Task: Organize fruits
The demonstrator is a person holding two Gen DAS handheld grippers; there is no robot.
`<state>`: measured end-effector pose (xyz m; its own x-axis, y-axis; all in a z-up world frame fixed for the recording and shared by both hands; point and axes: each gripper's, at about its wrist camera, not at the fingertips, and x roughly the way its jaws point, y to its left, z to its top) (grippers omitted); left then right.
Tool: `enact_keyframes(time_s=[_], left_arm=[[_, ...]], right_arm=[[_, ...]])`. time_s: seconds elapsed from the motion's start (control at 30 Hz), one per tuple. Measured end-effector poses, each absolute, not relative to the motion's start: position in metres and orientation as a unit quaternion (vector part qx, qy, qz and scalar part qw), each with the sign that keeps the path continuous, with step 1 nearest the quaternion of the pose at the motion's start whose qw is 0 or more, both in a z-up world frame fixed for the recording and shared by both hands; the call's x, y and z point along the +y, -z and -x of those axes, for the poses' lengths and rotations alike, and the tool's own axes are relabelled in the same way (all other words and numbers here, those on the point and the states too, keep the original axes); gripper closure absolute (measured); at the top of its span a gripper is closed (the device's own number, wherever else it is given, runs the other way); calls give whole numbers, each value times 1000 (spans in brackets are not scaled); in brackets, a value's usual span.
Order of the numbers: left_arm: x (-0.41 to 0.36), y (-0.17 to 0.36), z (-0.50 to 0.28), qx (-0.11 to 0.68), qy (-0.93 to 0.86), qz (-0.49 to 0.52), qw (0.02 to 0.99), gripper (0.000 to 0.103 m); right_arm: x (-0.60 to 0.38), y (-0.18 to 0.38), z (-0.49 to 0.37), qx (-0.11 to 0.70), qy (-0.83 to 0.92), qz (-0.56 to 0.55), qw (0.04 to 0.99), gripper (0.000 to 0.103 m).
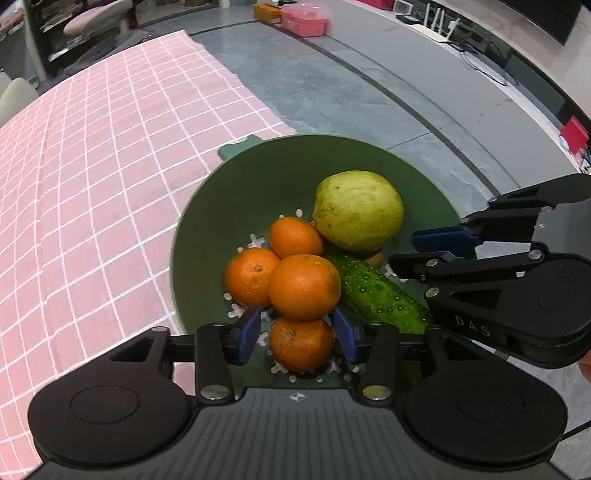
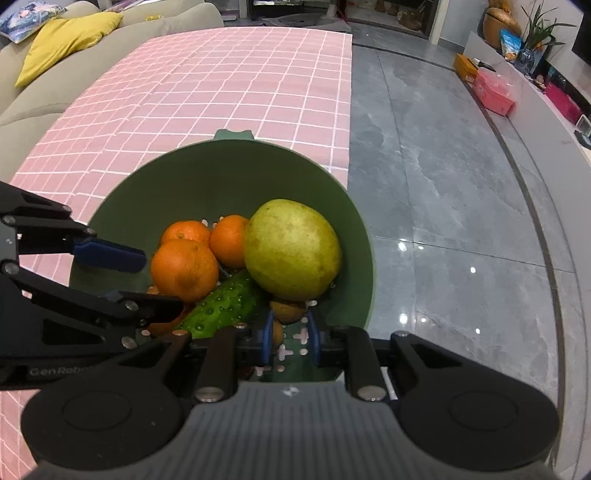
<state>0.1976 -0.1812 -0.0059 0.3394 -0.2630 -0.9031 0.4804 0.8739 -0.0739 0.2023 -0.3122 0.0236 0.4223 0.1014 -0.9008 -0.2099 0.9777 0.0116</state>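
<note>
A green colander bowl (image 1: pixel 258 177) (image 2: pixel 207 177) holds several oranges, a yellow-green pear (image 1: pixel 358 210) (image 2: pixel 291 249), a bumpy cucumber (image 1: pixel 376 295) (image 2: pixel 221 306) and a small brown fruit (image 2: pixel 288 312). My left gripper (image 1: pixel 296 334) (image 2: pixel 162 282) reaches in from the near rim. Its blue pads stand on either side of the nearest orange (image 1: pixel 301 347), and a thin gap shows at the left pad. Another orange (image 1: pixel 303 286) lies just beyond. My right gripper (image 2: pixel 290 341) (image 1: pixel 404 250) hangs over the bowl's floor below the pear, its jaws close together with nothing gripped.
The bowl stands at the edge of a pink checked cloth (image 1: pixel 110 166) (image 2: pixel 221 85), beside a glossy grey stone surface (image 2: pixel 443 184). A sofa with a yellow cushion (image 2: pixel 66 40) lies beyond the cloth. A pink box (image 1: pixel 304 18) (image 2: pixel 493 92) sits far off.
</note>
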Motion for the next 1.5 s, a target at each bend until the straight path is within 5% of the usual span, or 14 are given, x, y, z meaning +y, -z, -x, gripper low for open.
enact_keyframes(time_s=[0.13, 0.23, 0.67, 1.0, 1.5], left_arm=[[-173, -8, -200, 531, 223, -63, 815, 36], [-161, -22, -206, 534, 217, -13, 817, 35], [-147, -72, -206, 527, 185, 49, 828, 27], [-144, -104, -151, 426, 161, 58, 889, 16], [-142, -82, -122, 430, 125, 38, 893, 13]], right_arm=[[-311, -28, -203, 535, -86, 55, 839, 79], [-311, -36, -203, 532, -83, 54, 841, 60], [-301, -96, -203, 522, -74, -8, 850, 59], [-292, -135, -164, 469, -68, -55, 879, 54], [-316, -98, -91, 464, -15, -110, 879, 51]])
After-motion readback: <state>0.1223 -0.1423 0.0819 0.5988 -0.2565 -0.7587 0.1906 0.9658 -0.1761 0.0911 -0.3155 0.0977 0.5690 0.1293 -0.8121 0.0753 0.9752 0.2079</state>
